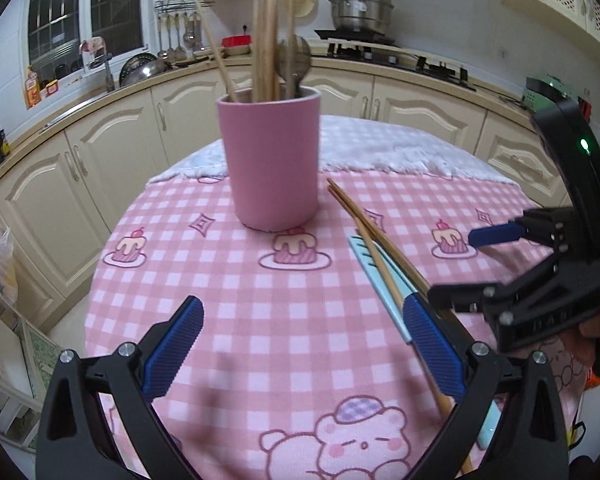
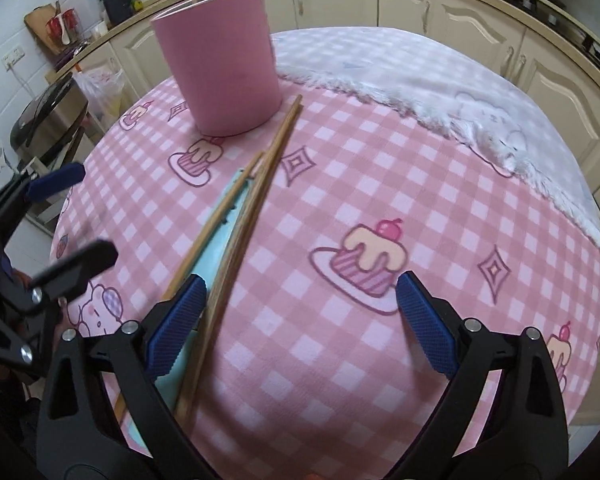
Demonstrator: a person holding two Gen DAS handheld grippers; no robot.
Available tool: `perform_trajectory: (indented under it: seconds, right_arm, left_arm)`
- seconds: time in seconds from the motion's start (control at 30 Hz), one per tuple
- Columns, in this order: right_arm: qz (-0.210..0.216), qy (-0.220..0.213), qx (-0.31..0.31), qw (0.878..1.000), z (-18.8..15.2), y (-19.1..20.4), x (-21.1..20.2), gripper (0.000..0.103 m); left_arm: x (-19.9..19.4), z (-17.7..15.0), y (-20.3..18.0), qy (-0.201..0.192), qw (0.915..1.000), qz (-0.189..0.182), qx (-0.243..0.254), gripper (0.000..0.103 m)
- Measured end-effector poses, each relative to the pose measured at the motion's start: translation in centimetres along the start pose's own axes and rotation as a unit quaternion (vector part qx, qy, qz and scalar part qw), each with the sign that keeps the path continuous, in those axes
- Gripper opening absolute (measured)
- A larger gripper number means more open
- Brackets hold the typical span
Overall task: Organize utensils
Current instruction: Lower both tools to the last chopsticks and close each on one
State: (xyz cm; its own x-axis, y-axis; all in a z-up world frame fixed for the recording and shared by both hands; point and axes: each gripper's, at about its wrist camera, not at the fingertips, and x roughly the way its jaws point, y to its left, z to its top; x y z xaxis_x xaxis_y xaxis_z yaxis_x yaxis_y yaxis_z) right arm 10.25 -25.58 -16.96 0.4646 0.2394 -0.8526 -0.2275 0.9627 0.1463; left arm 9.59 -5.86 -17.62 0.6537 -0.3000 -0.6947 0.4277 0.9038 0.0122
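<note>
1. Fingers spread wide on the left gripper: its blue ribbed pads stand well apart over the pink checked tablecloth with nothing between them.
2. The right gripper is likewise spread open and holds nothing; its left blue pad sits just beside the loose wooden chopsticks, though the view does not settle whether it touches them.
3. In the left wrist view the right gripper comes in from the right edge, one blue fingertip over a printed cake, a bit of the person's hand behind it.
4. The wooden chopsticks lie flat on the cloth, crossing a long pale blue flat utensil that lies under them (what kind of utensil is hard to make out).
5. Their far tips point toward the pink cylindrical cup, which stands upright near the middle of the table, close to the tips but apart from them.
6. The cup already holds several wooden chopsticks and a metal spoon, all standing up past its rim.
7. Behind the cup the cloth is folded back, showing a fluffy white underside.
8. Cream kitchen cabinets curve around the table, and a steel pot stands on the stove beyond.
</note>
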Motion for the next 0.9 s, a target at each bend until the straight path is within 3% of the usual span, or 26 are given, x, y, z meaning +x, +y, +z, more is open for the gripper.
perform_trajectory:
  seconds: [0.17,0.4,0.6,0.77,0.9]
  right_arm:
    - [-0.014,0.004,0.005,1.000,-0.2,-1.2,0.0,0.094]
    - [-0.018,0.008,0.001,1.000,0.1,-1.4,0.2,0.094]
    - [-0.017,0.008,0.004,1.000,0.6,-1.4,0.4,0.094]
    - [-0.016,0.009,0.002,1.000,0.9,-1.3,0.6,0.094]
    - [-0.018,0.011,0.001,1.000,1.1,-1.1,0.8,0.094]
  left_arm:
    - [0.7,-0.2,-1.4,0.014,0.9997,-0.011,0.014,0.098]
    - [2.9,-0.5,-2.7,0.064,0.9971,0.008,0.039,0.098]
    - [3.5,-0.2,-2.5,0.076,0.9966,-0.009,0.031,0.097]
    - [3.3,-0.3,-1.2,0.078,0.9963,-0.037,0.006,0.076]
    - [3.1,-0.3,-0.3,0.083,0.9961,-0.031,0.001,0.071]
